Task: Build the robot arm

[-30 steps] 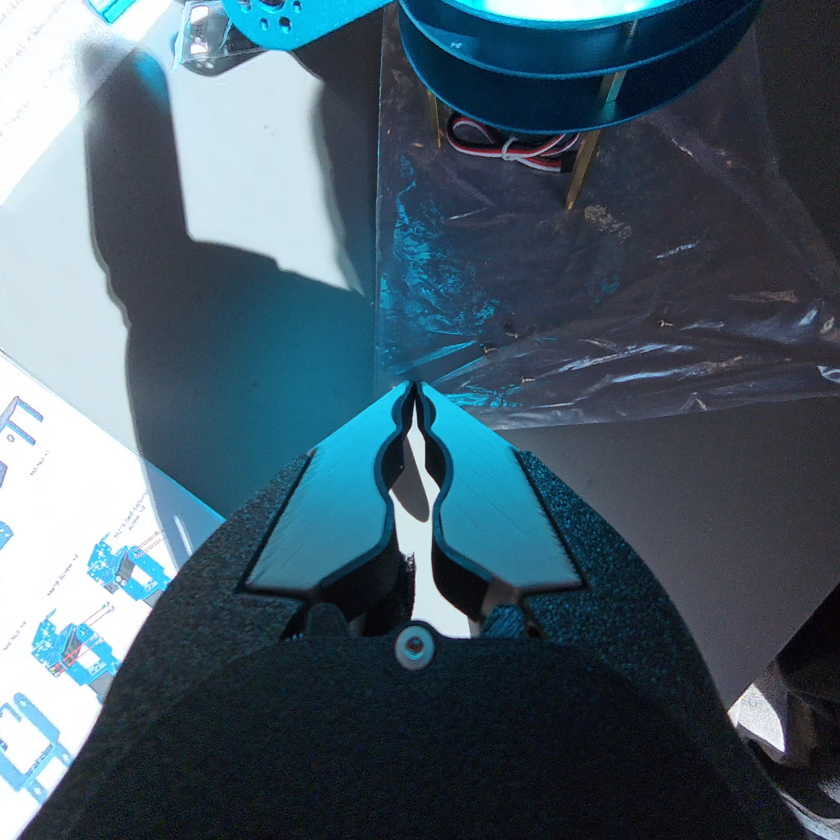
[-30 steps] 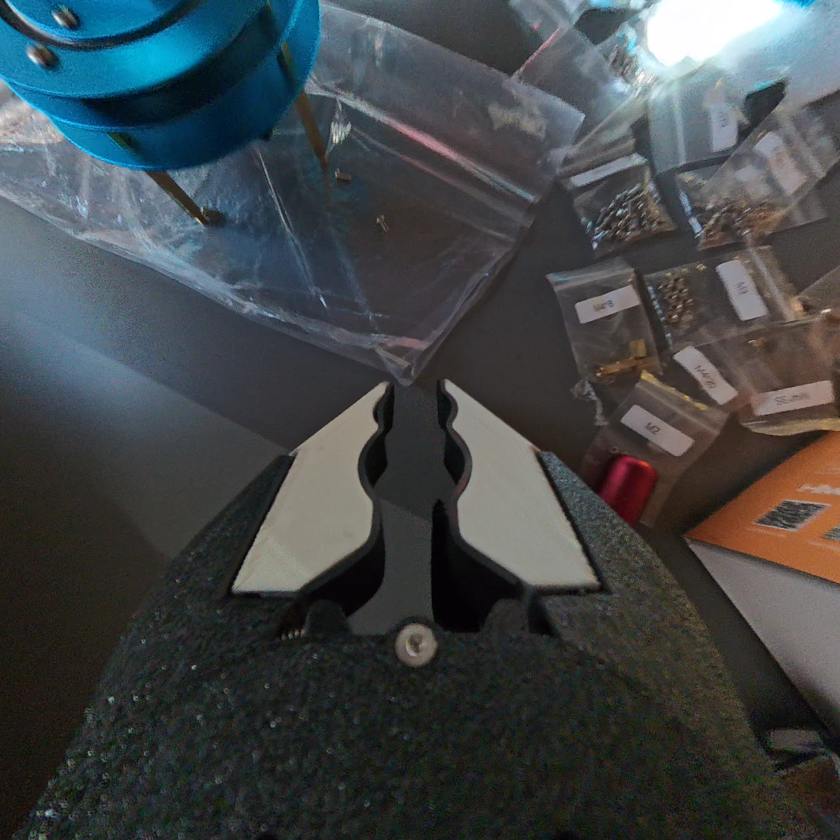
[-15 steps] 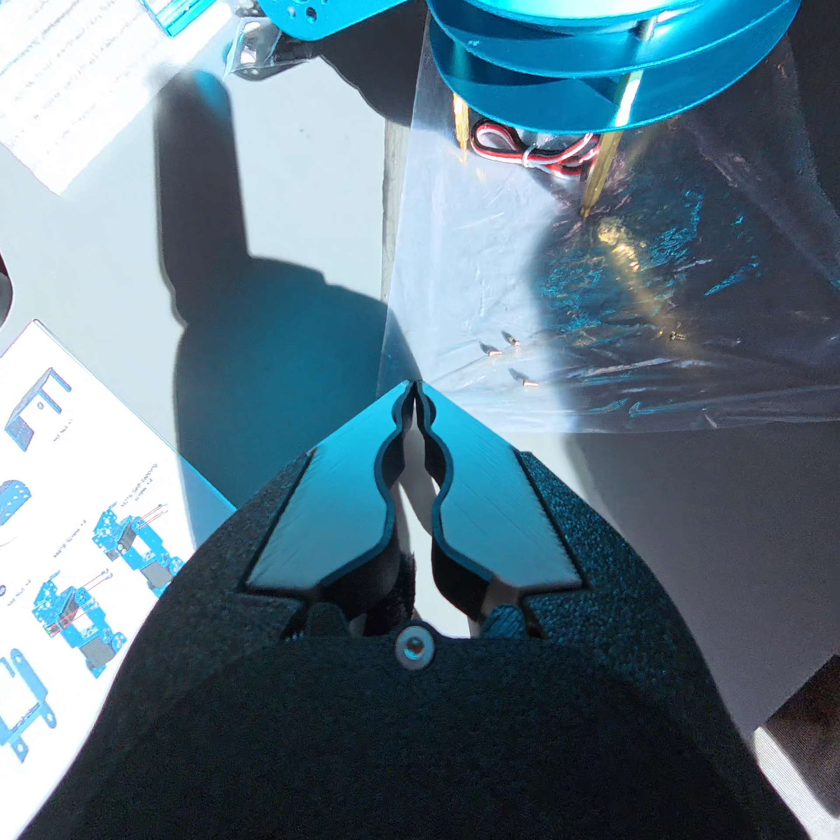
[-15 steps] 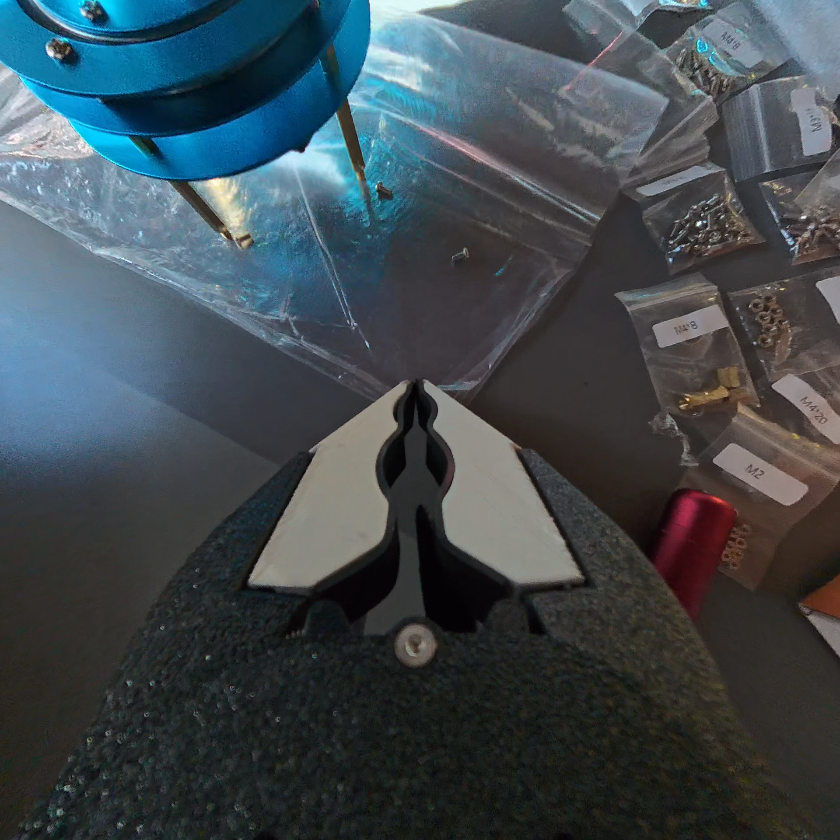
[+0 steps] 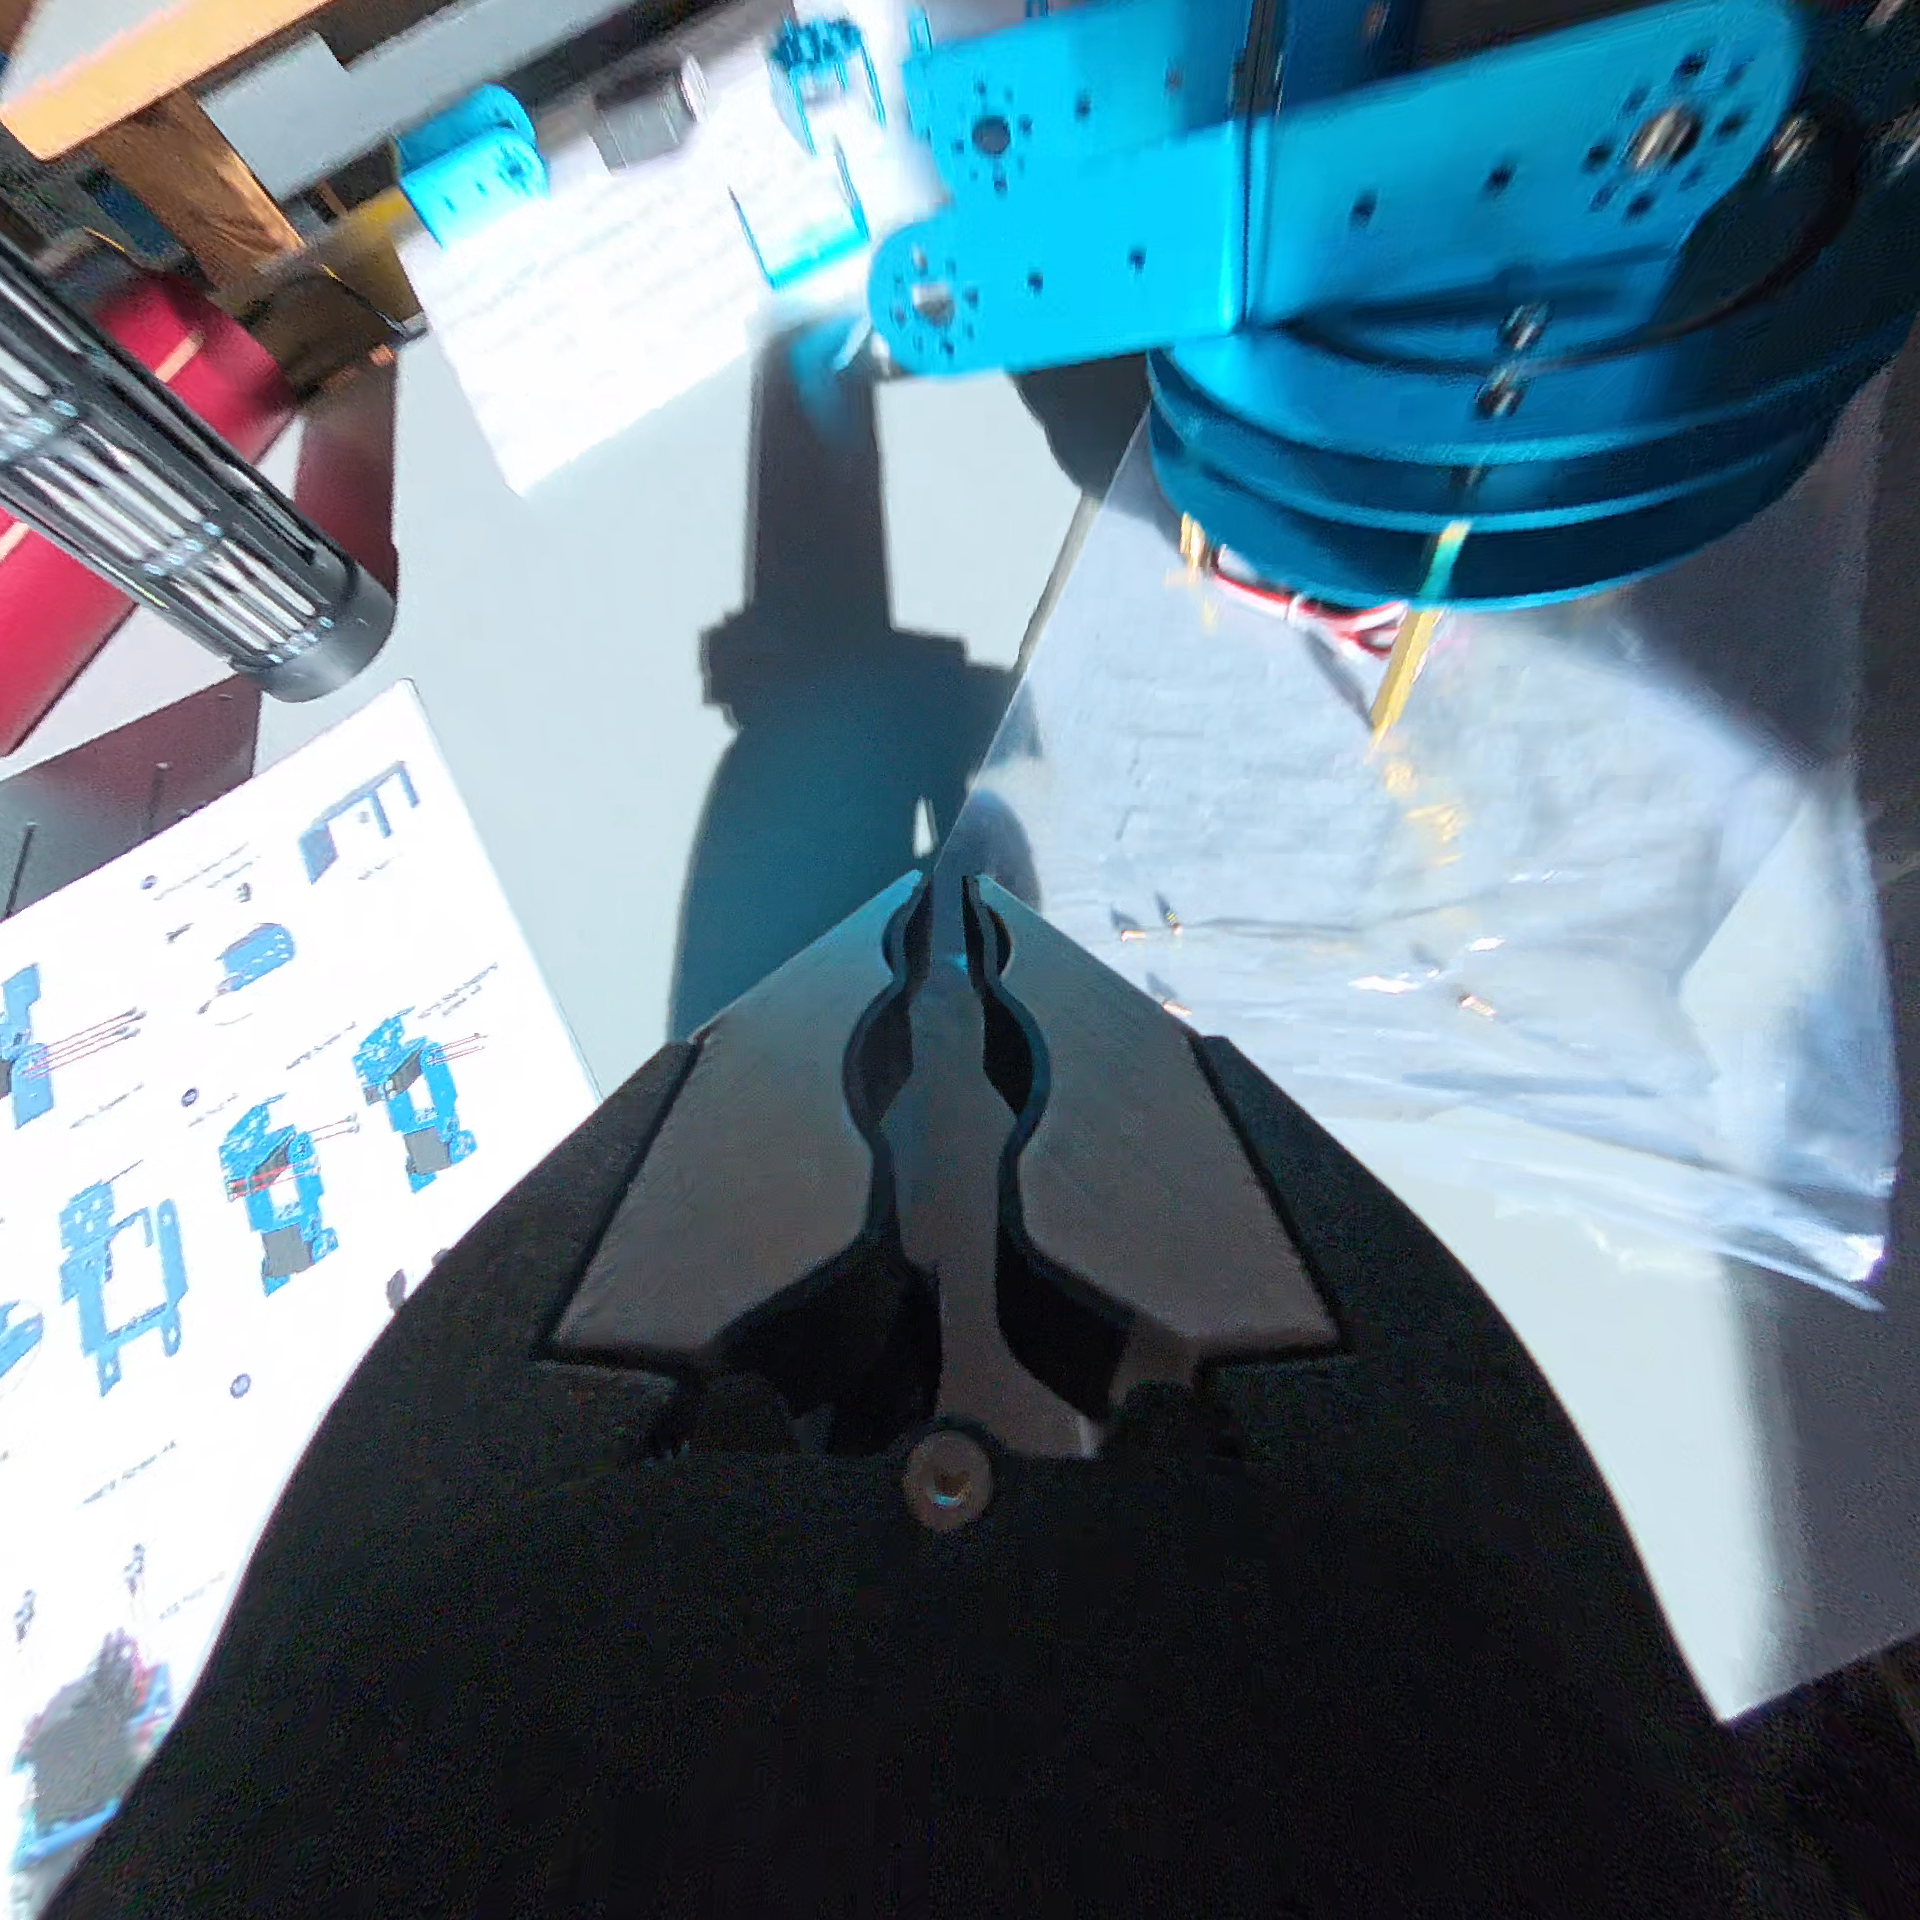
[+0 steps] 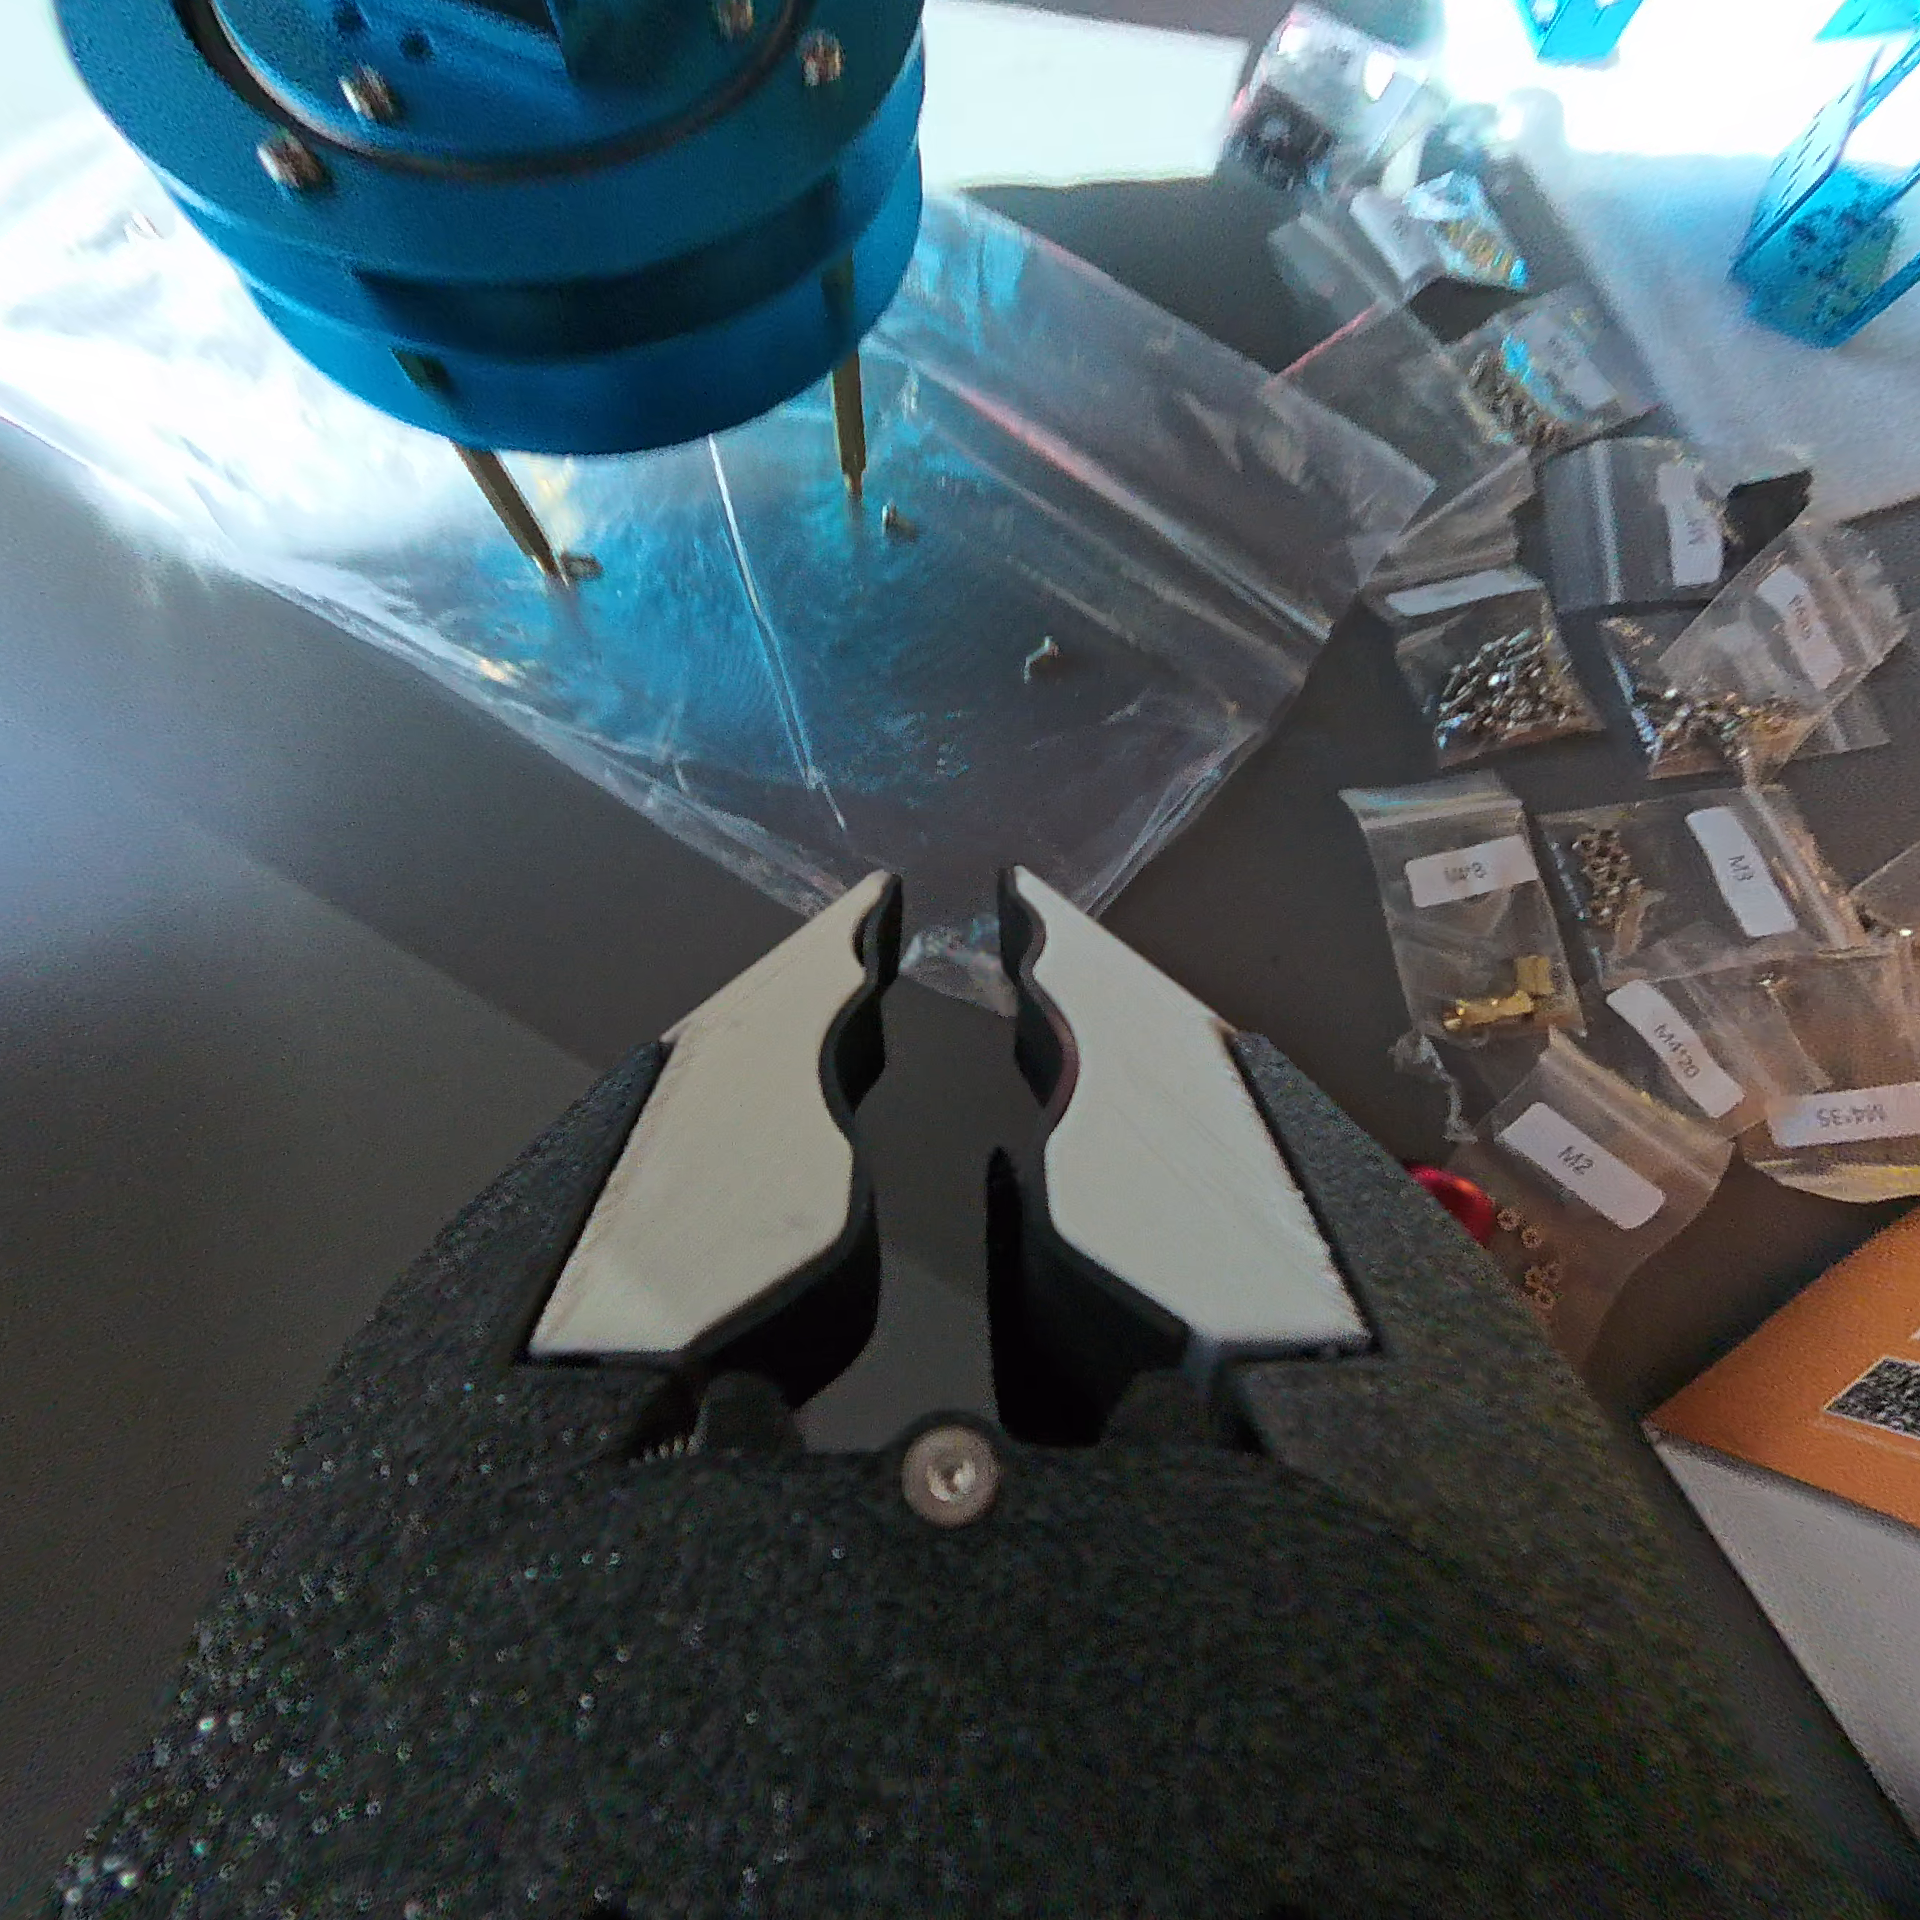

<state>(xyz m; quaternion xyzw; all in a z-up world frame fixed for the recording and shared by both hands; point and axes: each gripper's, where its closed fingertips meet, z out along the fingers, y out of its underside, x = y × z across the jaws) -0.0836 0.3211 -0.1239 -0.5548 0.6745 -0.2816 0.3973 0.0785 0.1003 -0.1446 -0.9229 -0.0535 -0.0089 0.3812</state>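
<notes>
The main risk sits on the clear plastic bag (image 5: 1403, 1039) itself. A few loose screws (image 5: 1169, 925) lie on the film, and any tilt or tug at a corner could send them rolling off onto the grey table (image 6: 260, 935). Farther back, the blue round base (image 5: 1507, 447) stands on the same film on thin brass standoffs (image 5: 1397, 675). I judge that a sharp pull on the bag could drag or topple it, and the long blue bracket arm (image 5: 1091, 239) mounted above makes it top-heavy. The film is also slick and thin, so it could slip out of a light pinch.

The left gripper (image 5: 942, 883) is closed to a thin slit. The bag's near-left corner runs straight into its tips and looks pinched there, with the bag's edge drawn taut up towards the base. A printed instruction sheet (image 5: 260, 1039) lies just to its left.

The right gripper (image 6: 948, 883) is parted to a moderate gap. The bag's near corner lies between the tips, but the jaws do not press it — it holds nothing. Small bags of hardware (image 6: 1507, 675) lie to its right, clear of the fingers.
</notes>
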